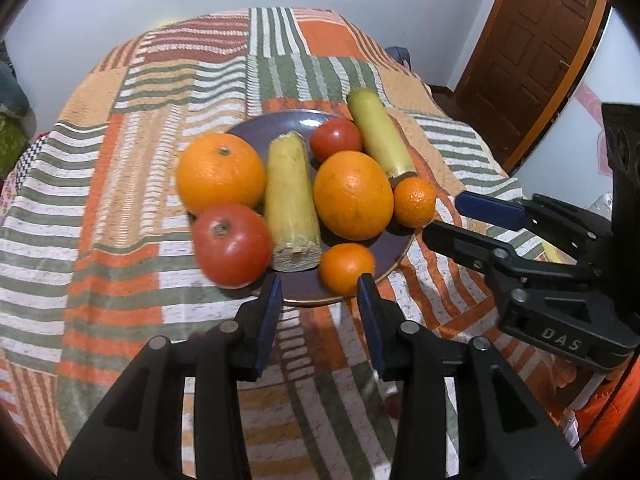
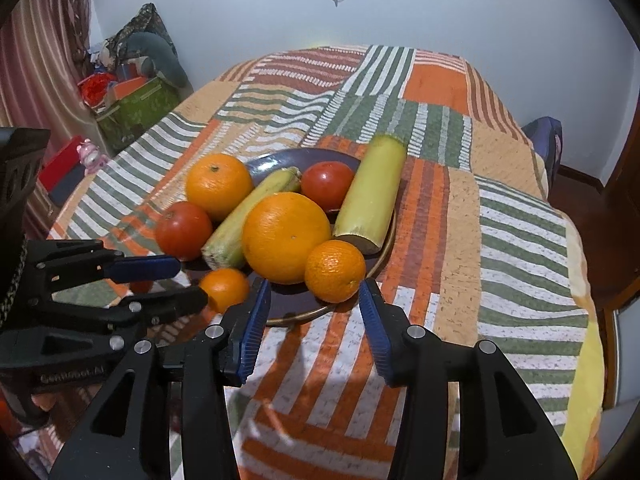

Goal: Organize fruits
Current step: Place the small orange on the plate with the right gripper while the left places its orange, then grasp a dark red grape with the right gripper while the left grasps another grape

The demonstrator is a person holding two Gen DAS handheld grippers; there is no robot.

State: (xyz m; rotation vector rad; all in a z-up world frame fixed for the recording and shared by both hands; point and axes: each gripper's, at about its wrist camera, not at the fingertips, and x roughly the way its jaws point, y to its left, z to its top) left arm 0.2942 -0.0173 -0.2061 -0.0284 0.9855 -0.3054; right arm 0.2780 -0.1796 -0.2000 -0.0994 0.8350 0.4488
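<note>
While all fruit sits piled on the plate [image 1: 394, 252], both grippers [image 1: 320, 292] [image 2: 316, 296] hover beside it, jaws apart; sorting unstarted.

dark purple plate [image 1: 276, 126] with gold rim, sits on the patchwork cloth, loaded with fruit. Big orange [image 1: 221, 173] at left edge, stem end up. Second big orange [image 1: 353, 195] mid-plate. Two yellow-green cut stalk pieces, sugarcane by the look: one [image 1: 291, 204] lying between the two oranges, fibrous cut end toward camera; the other [image 1: 380, 134] at the right, its far end overhanging the rim. Large tomato [image 1: 232, 245] at near-left edge, touching the first orange. Smaller tomato [image 1: 336, 139] at back between the stalks. Two mandarins: one [image 1: 415, 202] at right rim, one [image 1: 347, 269] at near rim
</note>
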